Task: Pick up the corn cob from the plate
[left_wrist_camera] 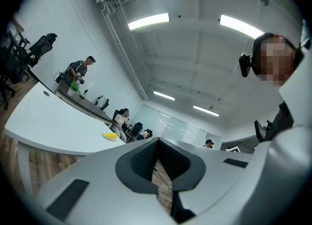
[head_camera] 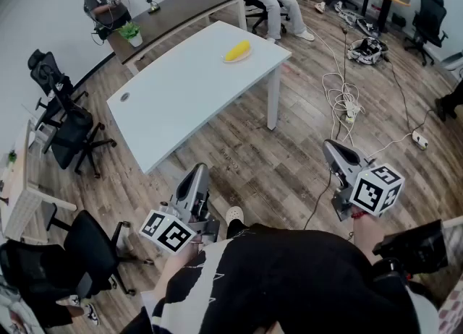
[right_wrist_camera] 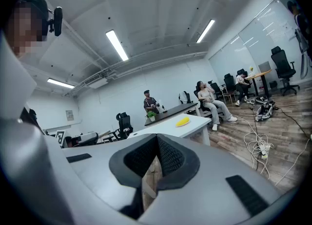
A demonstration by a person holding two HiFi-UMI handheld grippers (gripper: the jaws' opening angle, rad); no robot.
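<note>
The yellow corn cob (head_camera: 237,51) lies on a small plate (head_camera: 229,60) near the far end of a long white table (head_camera: 173,101). It also shows small and distant as the corn cob (left_wrist_camera: 111,135) in the left gripper view and the corn cob (right_wrist_camera: 182,121) in the right gripper view. My left gripper (head_camera: 200,169) and right gripper (head_camera: 330,145) hang over the wooden floor, well short of the table. The left gripper (left_wrist_camera: 157,140) has its jaws together with nothing between them. The right gripper (right_wrist_camera: 157,136) is likewise shut and empty.
A dark desk (head_camera: 181,6) with a potted plant (head_camera: 132,34) stands behind the white table. Black office chairs (head_camera: 71,134) stand at the left. Cables and a power strip (head_camera: 347,105) trail over the floor at the right. People sit and stand at the far end.
</note>
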